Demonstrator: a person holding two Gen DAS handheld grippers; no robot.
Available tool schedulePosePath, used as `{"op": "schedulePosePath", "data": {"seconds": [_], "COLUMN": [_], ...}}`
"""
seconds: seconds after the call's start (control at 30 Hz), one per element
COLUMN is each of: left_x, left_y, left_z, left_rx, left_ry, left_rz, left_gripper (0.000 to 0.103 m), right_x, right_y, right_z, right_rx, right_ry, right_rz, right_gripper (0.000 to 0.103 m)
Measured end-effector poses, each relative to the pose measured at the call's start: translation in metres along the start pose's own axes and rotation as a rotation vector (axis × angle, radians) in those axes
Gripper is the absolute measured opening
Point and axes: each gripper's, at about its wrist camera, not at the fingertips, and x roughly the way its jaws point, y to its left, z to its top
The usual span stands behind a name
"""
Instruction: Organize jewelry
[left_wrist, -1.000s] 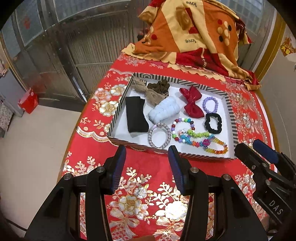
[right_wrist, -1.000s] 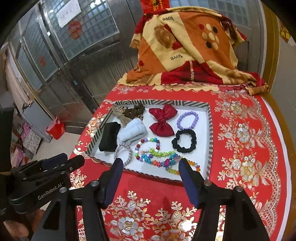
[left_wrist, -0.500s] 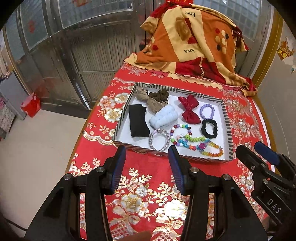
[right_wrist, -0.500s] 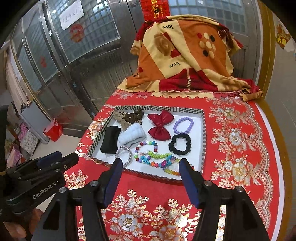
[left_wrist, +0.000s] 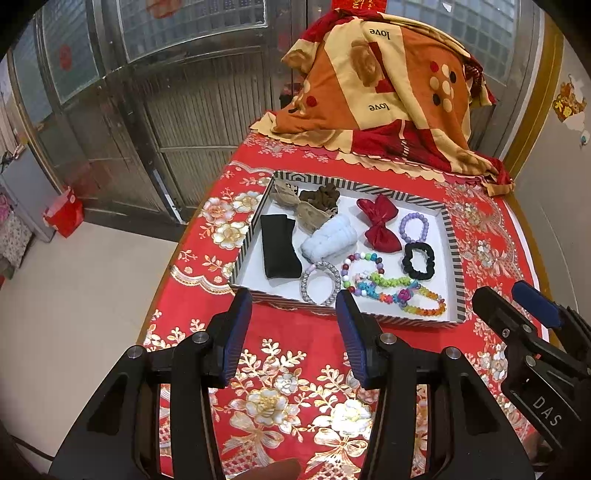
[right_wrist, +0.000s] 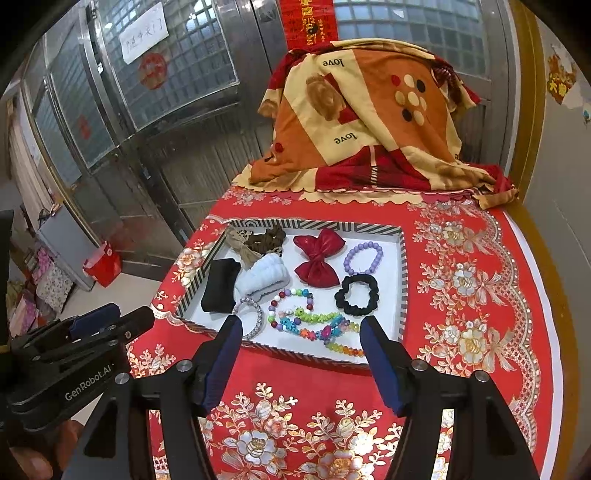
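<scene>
Nearest the cameras, both tongs hover over the bare front stretch of the red floral tablecloth (left_wrist: 295, 369), short of the tray. The left gripper (left_wrist: 293, 301) has its blue-padded jaws apart with nothing between them; the right gripper (right_wrist: 301, 326) is also empty, and its jaws are opening wider. Each tool shows at the edge of the other's view, side by side and not touching. Just beyond the fingertips lies the striped-rimmed white tray (left_wrist: 452, 258), which holds all the jewelry and hair pieces. Along its near edge sit a silver sparkly bracelet (left_wrist: 320, 282) and a tangle of multicoloured bead bracelets (left_wrist: 391, 288), the closest items to the jaws. Behind these lie a folded black headband (left_wrist: 279, 251) at the left, a pale blue fluffy scrunchie (left_wrist: 328, 240) in the middle and a black scrunchie (left_wrist: 418, 260) at the right. Farther back are a red satin bow (left_wrist: 380, 223), a lilac bead bracelet (left_wrist: 414, 228), a beige bow (left_wrist: 295, 206) and a dark brown scrunchie (left_wrist: 320, 195) in the far left corner. Past the tray, an orange and red blanket (left_wrist: 380, 92) printed "love" is draped over something bulky at the table's far end. Metal doors (left_wrist: 177, 110) stand behind, with a red bag (left_wrist: 64, 216) on the floor at the left.
</scene>
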Motion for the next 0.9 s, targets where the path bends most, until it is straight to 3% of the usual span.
{"op": "schedulePosePath", "data": {"seconds": [0.9], "left_x": [0.008], "left_y": [0.000], "left_z": [0.004], "left_rx": [-0.002], "left_ry": [0.004], "left_rz": [0.004], "left_gripper": [0.047], "right_x": [0.012], "right_y": [-0.002], "right_z": [0.002], "right_rx": [0.002], "right_ry": [0.032], "right_rz": [-0.016], "right_gripper": [0.065]}}
